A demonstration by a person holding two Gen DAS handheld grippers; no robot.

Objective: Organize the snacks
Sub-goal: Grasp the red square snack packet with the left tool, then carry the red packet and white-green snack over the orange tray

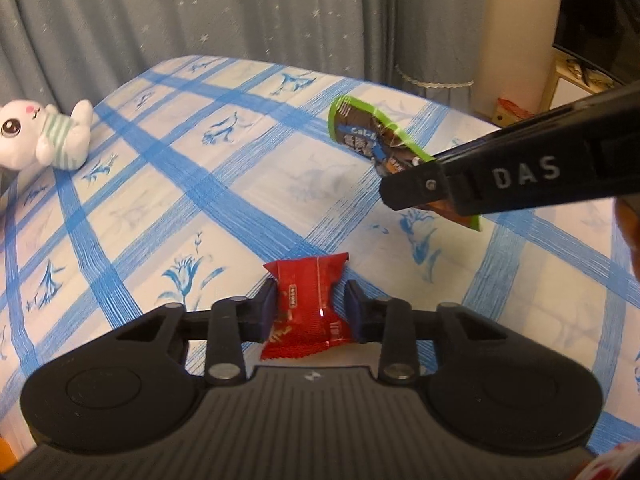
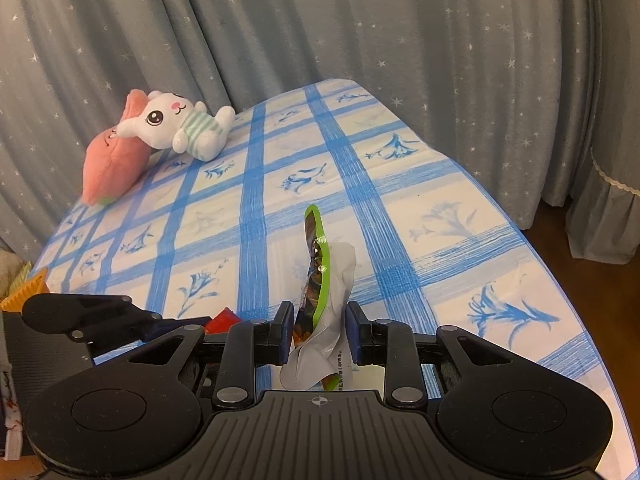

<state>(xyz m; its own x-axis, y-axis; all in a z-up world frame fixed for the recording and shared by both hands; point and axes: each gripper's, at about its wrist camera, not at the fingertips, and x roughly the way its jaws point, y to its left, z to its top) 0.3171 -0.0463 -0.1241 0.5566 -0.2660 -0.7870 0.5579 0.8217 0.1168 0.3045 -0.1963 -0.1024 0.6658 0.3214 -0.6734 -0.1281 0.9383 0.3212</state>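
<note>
My left gripper (image 1: 310, 300) is shut on a red snack packet (image 1: 308, 308) and holds it above the blue-checked bed cover (image 1: 192, 184). My right gripper (image 2: 318, 320) is shut on a green-edged brown snack packet (image 2: 316, 264), held upright on its edge with its silver back to the right. The same packet (image 1: 368, 136) shows in the left wrist view, gripped by the right gripper (image 1: 416, 188) coming in from the right, above the bed. In the right wrist view the left gripper (image 2: 192, 322) shows at lower left with a bit of the red packet (image 2: 224, 318).
A white plush rabbit (image 2: 176, 128) lies on a pink plush cushion (image 2: 112, 164) at the bed's far left corner; the rabbit also shows in the left wrist view (image 1: 48, 136). Grey starred curtains (image 2: 360, 40) hang behind. An orange object (image 2: 24, 292) sits at the left edge.
</note>
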